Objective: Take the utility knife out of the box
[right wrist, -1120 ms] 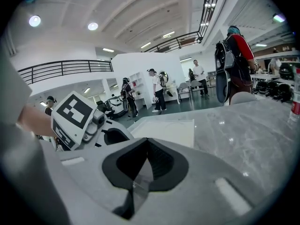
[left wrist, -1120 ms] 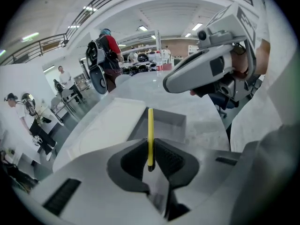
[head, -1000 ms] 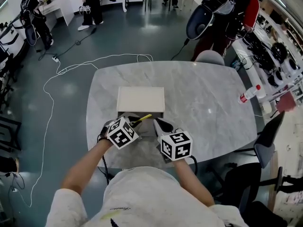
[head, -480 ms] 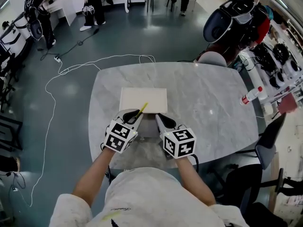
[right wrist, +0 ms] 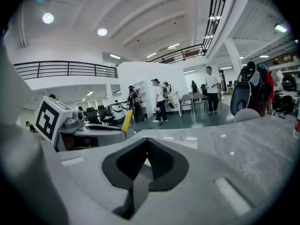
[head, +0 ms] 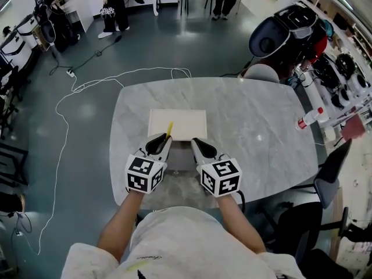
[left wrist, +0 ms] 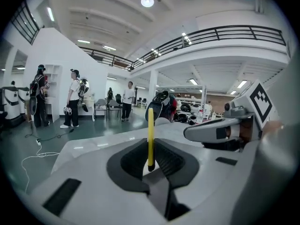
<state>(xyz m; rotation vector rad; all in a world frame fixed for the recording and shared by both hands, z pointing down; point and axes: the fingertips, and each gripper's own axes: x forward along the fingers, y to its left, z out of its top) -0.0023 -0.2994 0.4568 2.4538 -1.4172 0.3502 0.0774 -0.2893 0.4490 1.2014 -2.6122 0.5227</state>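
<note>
Utility knife [left wrist: 150, 128] clamped in left gripper [left wrist: 151, 150], right gripper [right wrist: 148, 143] closed empty, box [head: 187, 120] clearest overhead

No text, label, brand, number or sign can be read. Only black-and-white square patterns are carried by the cube [head: 143, 175] of the left gripper [head: 163, 139] and the cube [head: 220, 176] of the right gripper [head: 199, 143]; no letters or digits are formed by them. The print on the bottle [head: 308, 120] well to the right of the right gripper is too small to be read.

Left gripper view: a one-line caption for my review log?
Left gripper shut on the yellow utility knife, held upright, marble table beyond.
</note>
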